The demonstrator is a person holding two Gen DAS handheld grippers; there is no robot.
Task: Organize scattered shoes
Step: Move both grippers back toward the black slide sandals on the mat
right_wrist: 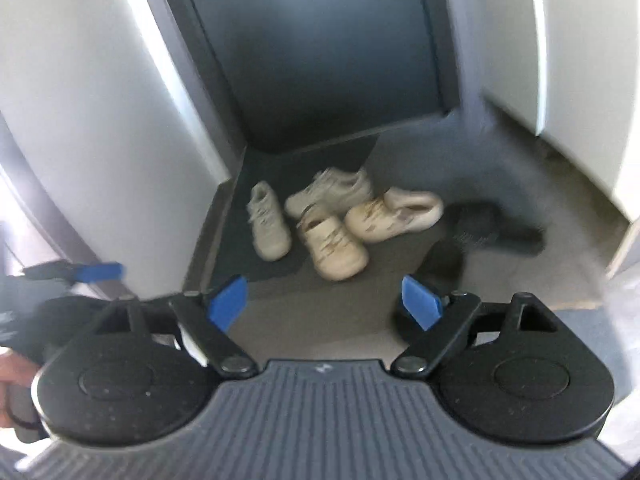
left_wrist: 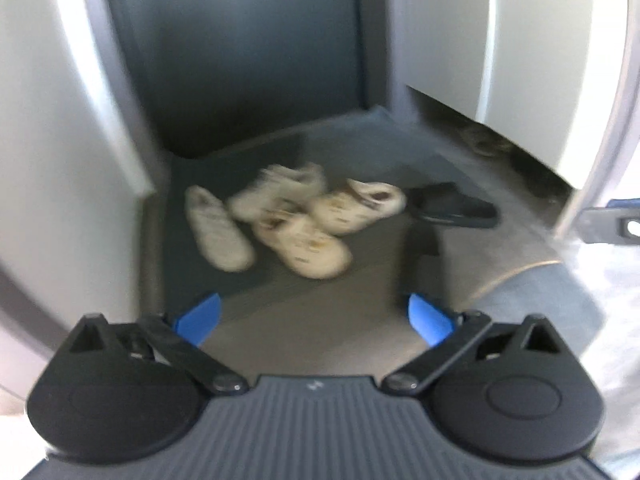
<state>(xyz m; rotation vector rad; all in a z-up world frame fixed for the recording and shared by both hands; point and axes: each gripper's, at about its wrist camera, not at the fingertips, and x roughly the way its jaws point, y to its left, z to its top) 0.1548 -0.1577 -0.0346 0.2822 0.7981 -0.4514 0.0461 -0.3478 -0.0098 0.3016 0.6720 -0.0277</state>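
Right wrist view: four pale shoes point(right_wrist: 338, 250), two black slippers point(right_wrist: 496, 226), both tools point(right_wrist: 324, 300) wide, empty.

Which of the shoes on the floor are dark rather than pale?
The black slides on the right, off the mat. The other four shoes are pale.

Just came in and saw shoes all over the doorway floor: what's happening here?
A person holds a gripper in each hand, both open and empty, above the shoes. The left gripper and right gripper touch nothing. Four pale sneakers lie jumbled near the dark door, with black slippers beside them. Nothing is lined up yet.
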